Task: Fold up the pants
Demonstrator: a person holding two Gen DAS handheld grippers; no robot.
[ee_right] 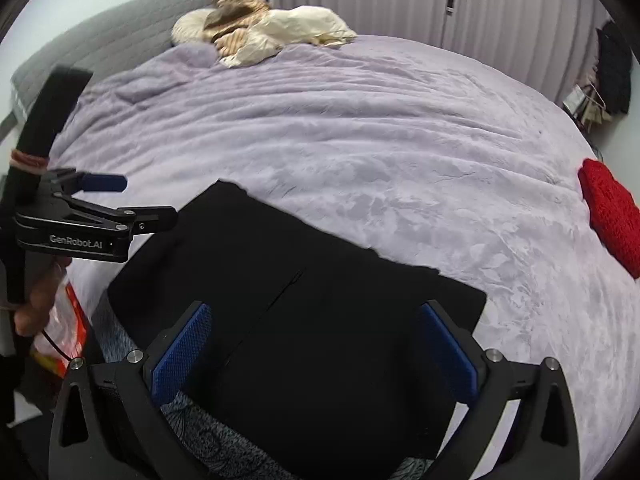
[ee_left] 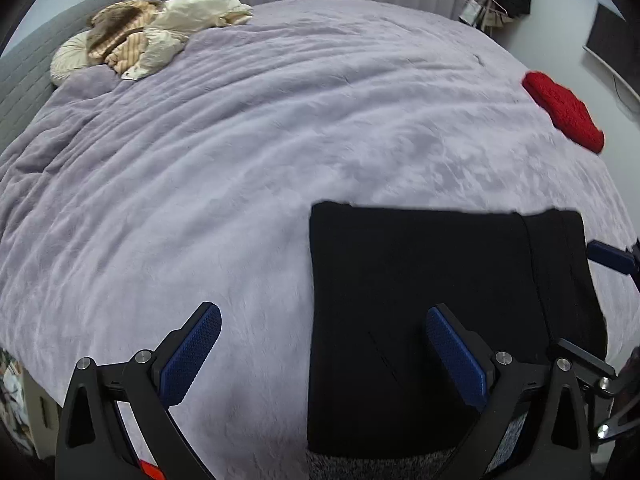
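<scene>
The black pants (ee_left: 432,304) lie folded into a flat rectangle at the near edge of the lilac bed (ee_left: 240,168). They also show in the right wrist view (ee_right: 312,320). My left gripper (ee_left: 324,352) is open and empty, above the left edge of the pants, its right finger over the fabric. My right gripper (ee_right: 316,356) is open and empty above the middle of the pants. The left gripper shows from the side in the right wrist view (ee_right: 120,200), and a right gripper fingertip (ee_left: 608,256) shows in the left wrist view.
A red knitted item (ee_left: 564,112) lies near the bed's right edge, also in the right wrist view (ee_right: 612,216). A heap of cream and striped clothes (ee_left: 152,36) sits by the grey headboard (ee_right: 100,56). Curtains hang behind the bed.
</scene>
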